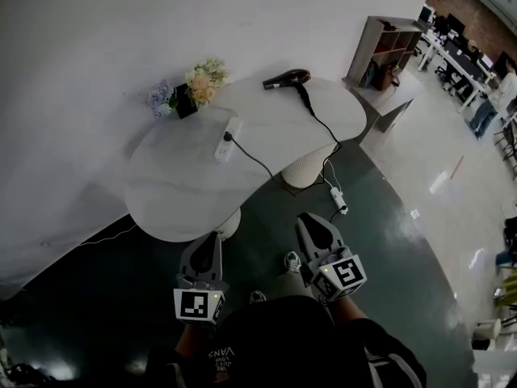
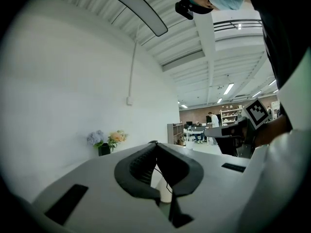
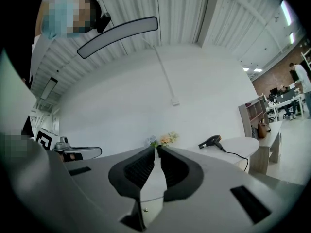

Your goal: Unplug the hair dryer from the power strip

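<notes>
A black and copper hair dryer (image 1: 286, 79) (image 3: 210, 141) lies at the far right of the white curved table (image 1: 186, 188). Its black cord (image 1: 252, 158) hangs over the table's near edge and comes back up to a plug (image 1: 229, 137) in the white power strip (image 1: 228, 140) lying mid-table. My left gripper (image 1: 207, 245) (image 2: 155, 143) and right gripper (image 1: 309, 223) (image 3: 157, 147) are both shut and empty. They are held level in front of me, short of the table's near edge and well away from the strip.
A small pot of flowers (image 1: 188, 91) (image 2: 108, 141) stands against the white wall at the back of the table. A second white power strip (image 1: 338, 200) lies on the dark floor by a ribbed table leg (image 1: 308, 166). A shelf unit (image 1: 388, 52) stands at right.
</notes>
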`<state>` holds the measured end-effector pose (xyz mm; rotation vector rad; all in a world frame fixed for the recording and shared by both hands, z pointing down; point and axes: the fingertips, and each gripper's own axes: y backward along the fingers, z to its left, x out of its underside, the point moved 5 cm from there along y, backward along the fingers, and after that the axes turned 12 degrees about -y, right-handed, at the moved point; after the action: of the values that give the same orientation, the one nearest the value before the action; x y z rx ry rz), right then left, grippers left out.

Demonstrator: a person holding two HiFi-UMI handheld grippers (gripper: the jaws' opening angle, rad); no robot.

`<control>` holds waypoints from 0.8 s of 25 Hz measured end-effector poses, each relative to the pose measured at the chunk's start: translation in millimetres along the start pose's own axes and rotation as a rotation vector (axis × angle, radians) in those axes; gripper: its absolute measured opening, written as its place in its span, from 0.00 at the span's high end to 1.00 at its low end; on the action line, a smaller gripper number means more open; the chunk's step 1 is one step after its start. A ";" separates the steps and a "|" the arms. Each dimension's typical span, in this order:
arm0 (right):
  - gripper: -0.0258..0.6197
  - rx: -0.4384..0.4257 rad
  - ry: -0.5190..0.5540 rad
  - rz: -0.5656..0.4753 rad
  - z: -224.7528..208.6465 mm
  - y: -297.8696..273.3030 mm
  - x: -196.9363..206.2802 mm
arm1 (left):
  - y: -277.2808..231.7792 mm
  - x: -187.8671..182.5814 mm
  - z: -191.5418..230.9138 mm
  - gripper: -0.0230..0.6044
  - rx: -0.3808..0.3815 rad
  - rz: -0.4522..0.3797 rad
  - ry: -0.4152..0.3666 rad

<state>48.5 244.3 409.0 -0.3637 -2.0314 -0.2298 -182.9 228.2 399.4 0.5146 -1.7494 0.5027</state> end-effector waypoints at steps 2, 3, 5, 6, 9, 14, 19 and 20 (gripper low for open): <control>0.89 -0.017 -0.012 0.007 -6.1 -6.2 0.1 | -7.7 1.5 1.0 0.93 -0.008 0.004 0.000; 0.89 -0.019 -0.013 0.019 -10.6 -9.7 0.9 | -12.4 2.3 2.3 0.93 -0.015 0.007 0.001; 0.89 -0.014 0.003 0.055 -21.2 -17.3 1.8 | -23.0 3.3 5.1 0.93 -0.031 0.019 0.004; 0.89 -0.016 0.011 0.070 -25.9 -22.1 0.4 | -28.9 3.5 6.2 0.93 -0.038 0.027 0.002; 0.89 -0.029 0.009 0.102 -38.5 -39.6 -7.7 | -50.1 1.3 9.4 0.93 -0.065 0.041 -0.007; 0.89 -0.073 0.016 0.139 -67.0 -66.3 -14.6 | -82.8 -1.1 13.3 0.93 -0.120 0.040 -0.006; 0.89 -0.123 0.009 0.164 -94.2 -97.3 -23.7 | -113.7 2.7 14.2 0.93 -0.159 0.056 -0.014; 0.89 -0.135 0.003 0.170 -98.7 -103.3 -25.7 | -119.5 3.0 14.1 0.93 -0.168 0.058 -0.010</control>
<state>105.1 112.5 431.4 -0.6173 -1.9741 -0.2629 -124.9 123.0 407.0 0.3492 -1.8021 0.3895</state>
